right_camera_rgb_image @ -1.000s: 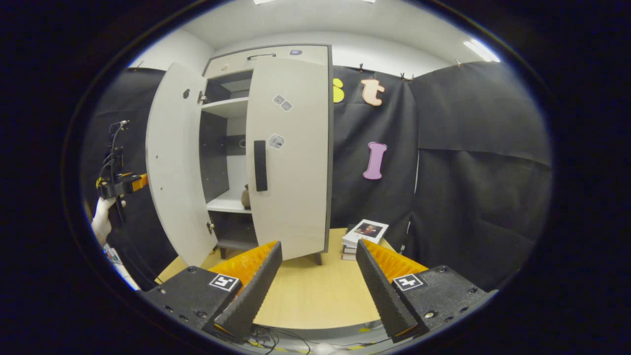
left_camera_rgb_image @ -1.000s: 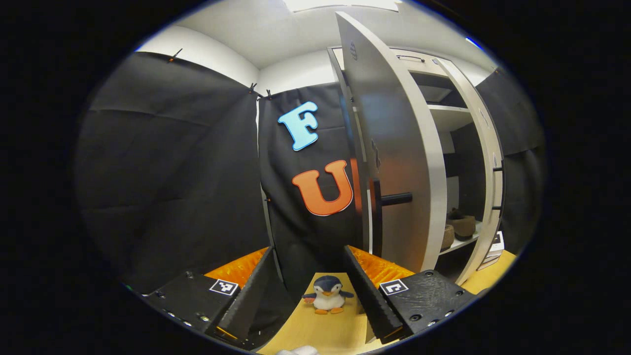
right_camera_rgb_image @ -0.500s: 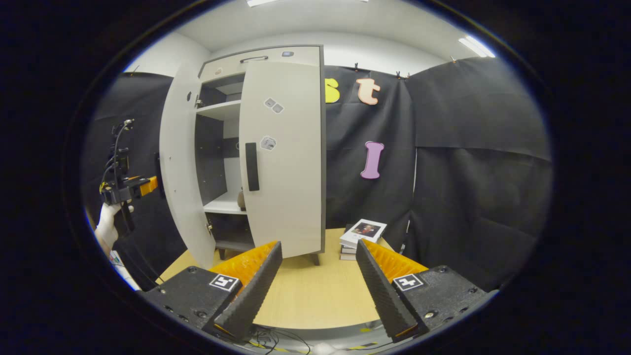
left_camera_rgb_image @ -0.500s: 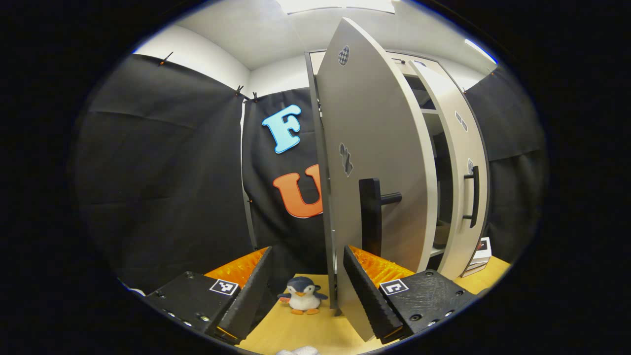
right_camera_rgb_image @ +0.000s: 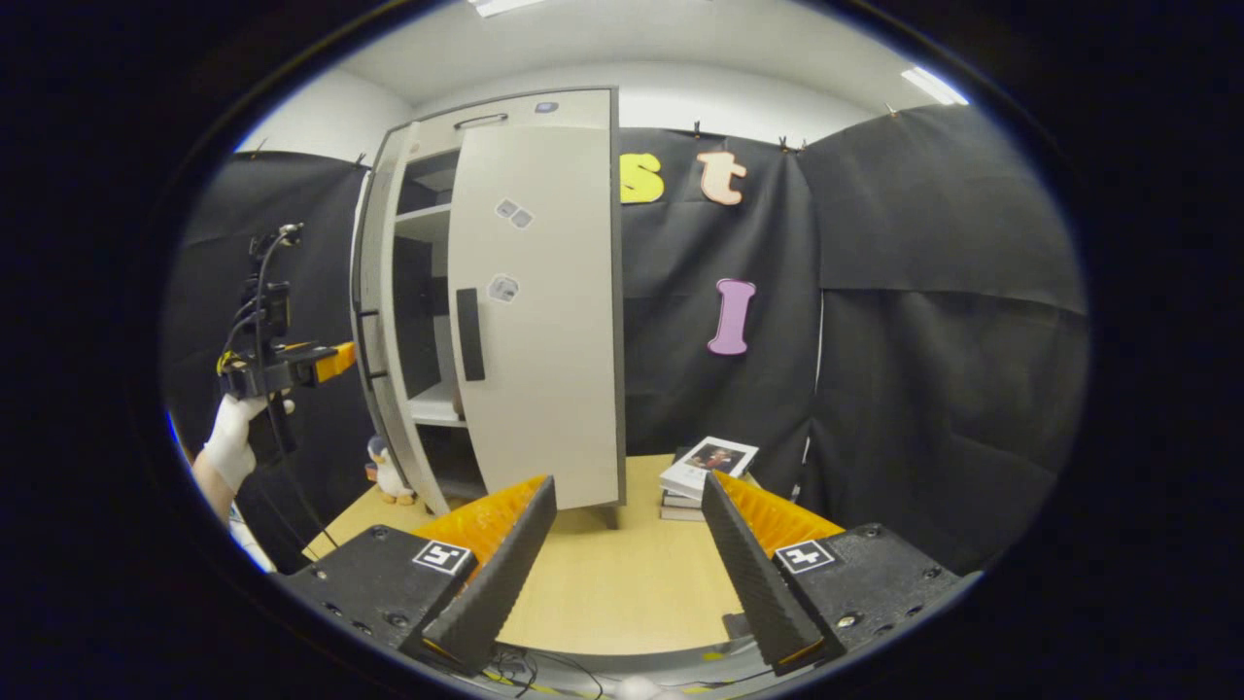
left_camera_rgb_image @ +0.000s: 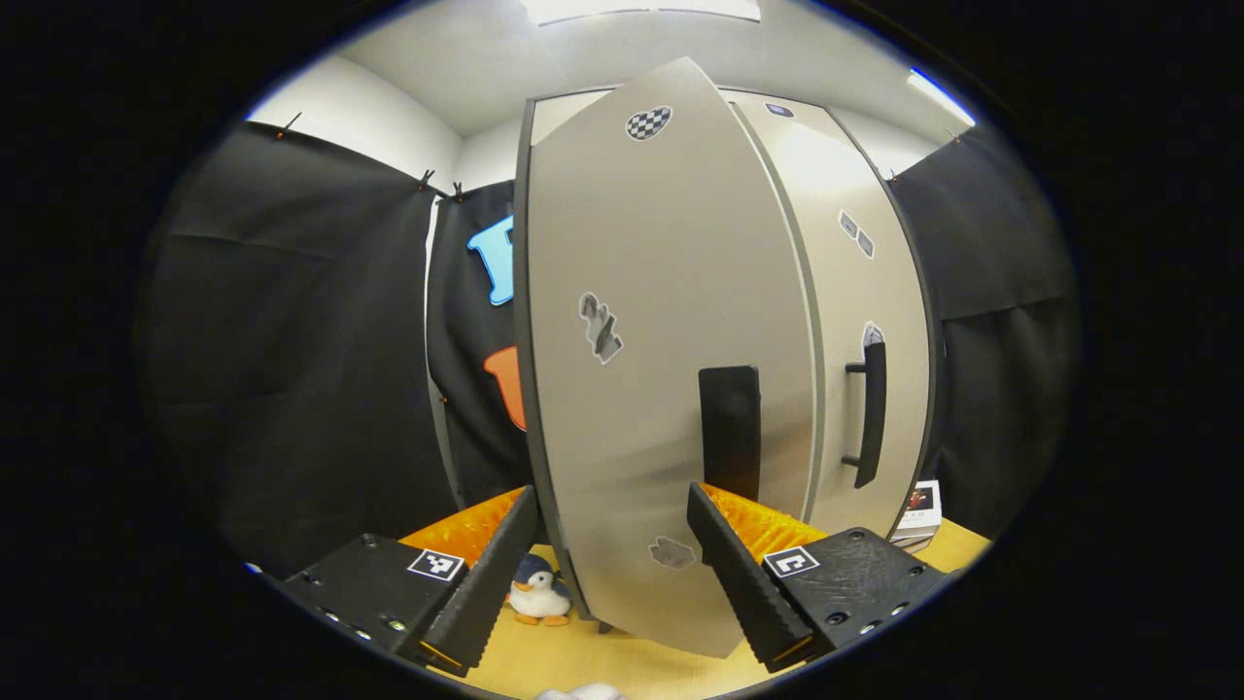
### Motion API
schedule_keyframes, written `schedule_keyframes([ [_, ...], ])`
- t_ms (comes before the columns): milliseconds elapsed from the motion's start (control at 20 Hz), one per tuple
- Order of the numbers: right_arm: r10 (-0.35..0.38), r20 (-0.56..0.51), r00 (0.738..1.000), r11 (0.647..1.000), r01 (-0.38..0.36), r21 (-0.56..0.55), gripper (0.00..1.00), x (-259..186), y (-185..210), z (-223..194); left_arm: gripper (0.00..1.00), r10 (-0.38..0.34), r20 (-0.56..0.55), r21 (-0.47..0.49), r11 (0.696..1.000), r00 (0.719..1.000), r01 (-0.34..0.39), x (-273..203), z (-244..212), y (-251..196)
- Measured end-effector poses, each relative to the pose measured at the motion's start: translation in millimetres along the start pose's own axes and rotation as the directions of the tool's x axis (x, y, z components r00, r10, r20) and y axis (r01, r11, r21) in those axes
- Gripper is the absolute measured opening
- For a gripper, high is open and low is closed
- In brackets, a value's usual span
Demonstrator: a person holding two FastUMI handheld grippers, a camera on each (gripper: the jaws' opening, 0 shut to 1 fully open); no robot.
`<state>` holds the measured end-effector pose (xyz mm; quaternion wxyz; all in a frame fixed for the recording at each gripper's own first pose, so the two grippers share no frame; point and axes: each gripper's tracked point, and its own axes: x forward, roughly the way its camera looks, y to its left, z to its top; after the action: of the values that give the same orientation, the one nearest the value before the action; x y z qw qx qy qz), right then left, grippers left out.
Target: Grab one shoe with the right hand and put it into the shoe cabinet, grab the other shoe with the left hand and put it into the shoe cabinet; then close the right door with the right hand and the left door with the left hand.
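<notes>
The shoe cabinet [right_camera_rgb_image: 515, 107] stands on the table at the back. Its right door [right_camera_rgb_image: 544, 321] looks shut, with a dark handle [right_camera_rgb_image: 469, 333]. The left door [left_camera_rgb_image: 661, 369] is swung almost shut and stands just beyond my left gripper [left_camera_rgb_image: 612, 574], which is open; its right fingertip [left_camera_rgb_image: 709, 506] sits below that door's dark handle [left_camera_rgb_image: 729, 428]. In the right gripper view the left door [right_camera_rgb_image: 374, 321] is edge-on with a dark gap and shelves beside it. A gloved hand [right_camera_rgb_image: 233, 437] holds the left gripper [right_camera_rgb_image: 292, 362] there. My right gripper [right_camera_rgb_image: 622, 574] hangs open over the table, holding nothing.
A small penguin toy [left_camera_rgb_image: 537, 595] sits on the wooden table [right_camera_rgb_image: 622, 583] by the cabinet's left foot. A stack of books [right_camera_rgb_image: 705, 467] lies right of the cabinet. Black cloth walls close in both sides.
The left door has swung from wide open to almost shut as my left gripper moved along with it. The shoes on the shelf are now hidden behind it. My right gripper barely moved.
</notes>
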<state>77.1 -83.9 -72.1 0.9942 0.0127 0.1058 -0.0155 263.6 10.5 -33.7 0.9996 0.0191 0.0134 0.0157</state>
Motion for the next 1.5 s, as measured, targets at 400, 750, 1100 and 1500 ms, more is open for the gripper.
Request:
schedule_keyframes([
  [400,0.009,0.025,1.000,1.000,-0.009,-0.004,0.99,1,-2,11,0.96,-0.015,-0.030,0.002,1.000,0.999,0.015,-27,-5,-13],
  [750,0.036,0.069,0.997,0.999,-0.035,-0.012,0.99,-12,32,24,0.96,-0.066,-0.022,-0.015,0.998,0.998,0.066,-97,0,-12],
  [1100,0.053,0.108,0.993,0.999,-0.053,-0.004,0.99,-30,65,27,0.96,-0.095,-0.025,-0.042,0.995,0.995,0.094,-177,-4,-7],
  [1500,0.049,0.135,0.990,0.999,-0.050,0.001,0.99,-45,76,26,0.96,-0.093,-0.030,-0.023,0.995,0.995,0.092,-240,-13,-2],
])
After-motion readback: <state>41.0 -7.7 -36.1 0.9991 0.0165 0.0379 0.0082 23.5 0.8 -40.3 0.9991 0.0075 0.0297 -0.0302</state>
